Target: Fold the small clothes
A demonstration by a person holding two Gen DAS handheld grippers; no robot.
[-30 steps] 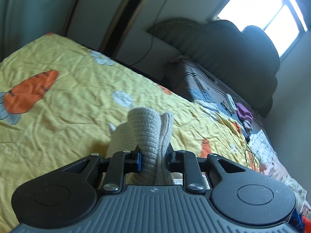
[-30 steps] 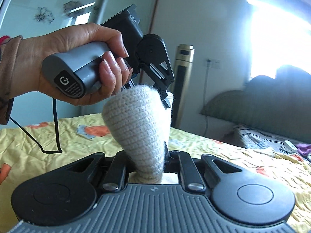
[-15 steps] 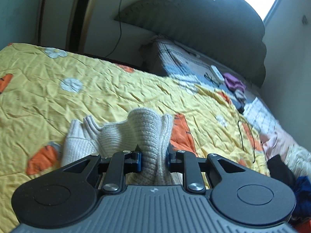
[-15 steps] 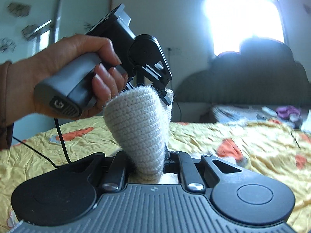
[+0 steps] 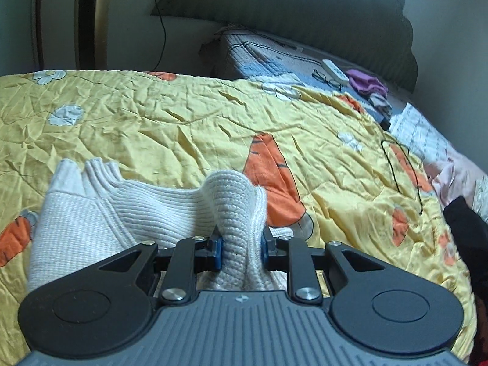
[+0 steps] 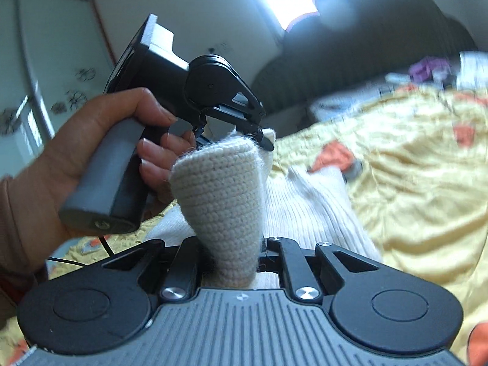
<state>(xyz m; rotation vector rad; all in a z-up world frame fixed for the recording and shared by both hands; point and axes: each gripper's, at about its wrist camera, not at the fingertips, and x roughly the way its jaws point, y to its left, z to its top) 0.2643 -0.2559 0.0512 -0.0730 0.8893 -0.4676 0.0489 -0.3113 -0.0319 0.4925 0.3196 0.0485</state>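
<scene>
Left wrist view looks down over a yellow bedspread [image 5: 183, 128] printed with carrots and flowers, and it alone shows the far end of the bed clearly: a dark padded headboard [image 5: 305, 15], a grey quilted pillow [image 5: 268, 58] with a white remote [image 5: 335, 69] and purple cloth [image 5: 367, 83] on it, and a thin black cord [image 5: 396, 167] looping over the bedspread. Low in that view the left gripper [image 5: 241, 248] has a bunched fold of a cream knitted sweater [image 5: 100, 213] pinched between its blue pads [image 5: 217, 248], the jaws nearly together on the wool. The rest of the sweater spreads out to the left on the bedspread, its ribbed edge furthest from the camera.

Right wrist view is partly blurred, so the far end of the bed is only smeared shapes, but it shows what the other cannot: the person's left hand [image 6: 100, 146] wrapped around the grey handle of the left gripper [image 6: 259, 134], thumb on top and fingers curled under, a brownish sleeve [image 6: 12, 228] at the wrist. That gripper tilts downward, its tips on the top of a raised cone of wool. The right gripper [image 6: 231, 253] clamps the lower end of the same cone, jaws almost closed on it, and the ribbed body of the sweater lies on the bedspread just beyond.
</scene>
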